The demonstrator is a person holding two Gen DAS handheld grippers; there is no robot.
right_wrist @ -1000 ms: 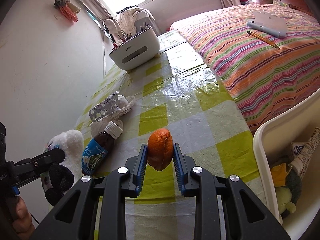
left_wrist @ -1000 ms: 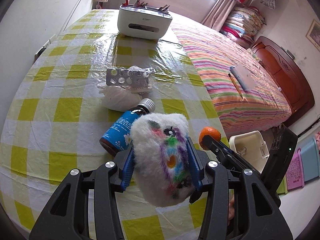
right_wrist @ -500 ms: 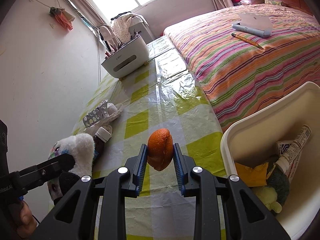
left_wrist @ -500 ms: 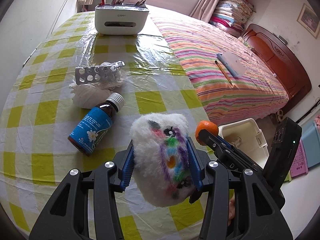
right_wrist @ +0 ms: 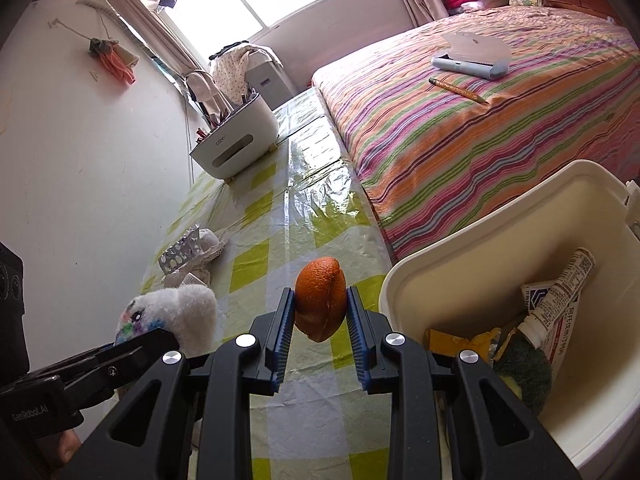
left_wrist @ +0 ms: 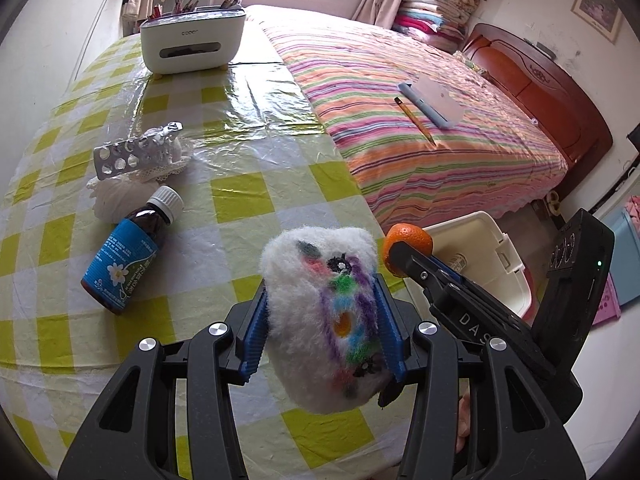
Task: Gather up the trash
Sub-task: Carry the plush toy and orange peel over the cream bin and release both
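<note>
My left gripper [left_wrist: 320, 332] is shut on a white fluffy toy [left_wrist: 320, 320] with coloured patches, held above the table's near edge. My right gripper [right_wrist: 320, 320] is shut on an orange peel [right_wrist: 320, 298], held over the table edge just left of the white bin [right_wrist: 460, 248]. The bin holds a tube, a carton, yellow paper and a green plush. The right gripper with the orange [left_wrist: 408, 240] shows in the left wrist view, near the bin [left_wrist: 480, 224]. The toy [right_wrist: 176, 312] shows at lower left in the right wrist view.
On the checked tablecloth [left_wrist: 240, 184] lie a brown medicine bottle [left_wrist: 128, 256], an empty blister pack [left_wrist: 136, 152] on crumpled tissue, and a white organiser box [left_wrist: 192, 44] at the far end. A striped bed [left_wrist: 420, 120] with a pencil and case runs along the right.
Both grippers have moved back and rightward toward the bin with their loads still held. The bin now fills more of the right wrist view.
</note>
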